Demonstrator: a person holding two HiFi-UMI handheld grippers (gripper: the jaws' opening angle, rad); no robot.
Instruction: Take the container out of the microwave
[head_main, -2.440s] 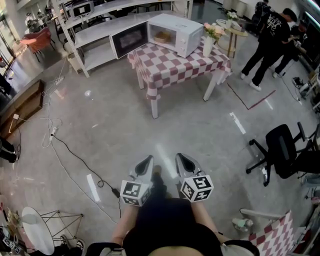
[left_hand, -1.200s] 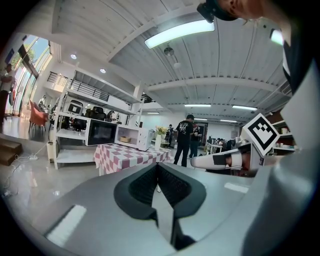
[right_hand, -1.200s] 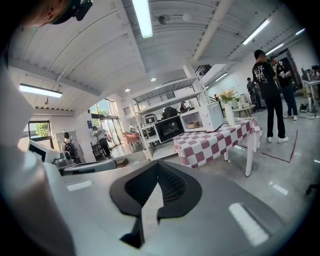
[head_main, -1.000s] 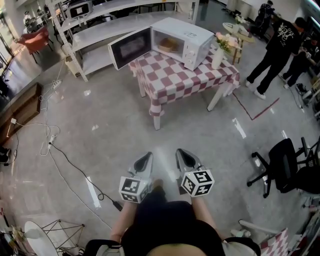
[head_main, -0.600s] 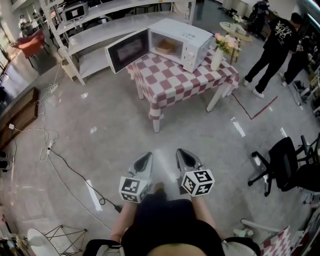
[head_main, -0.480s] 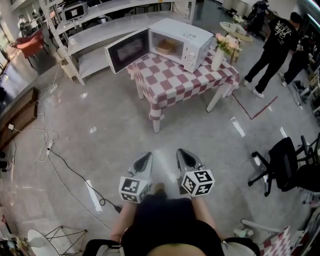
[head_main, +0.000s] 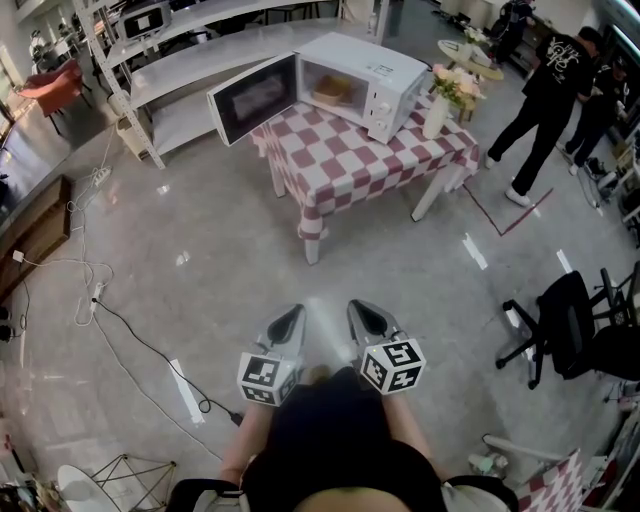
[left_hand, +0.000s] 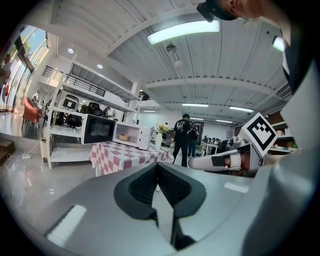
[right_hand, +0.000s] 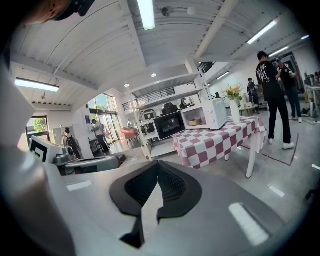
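Above the grey floor (head_main: 200, 250), we hold our left gripper (head_main: 289, 318) and right gripper (head_main: 365, 315) side by side, pointing ahead, jaws pressed together and empty. Well beyond, on the checked table (head_main: 340, 165), the white microwave (head_main: 385, 75) stands with its door (head_main: 255, 98) open and a shallow tan container (head_main: 330, 90) inside.

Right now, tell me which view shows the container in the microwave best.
The head view: it looks into the open microwave, with the tan container plain in the cavity. The right gripper view shows it smaller and side-on; the left gripper view shows it only as a tiny speck.
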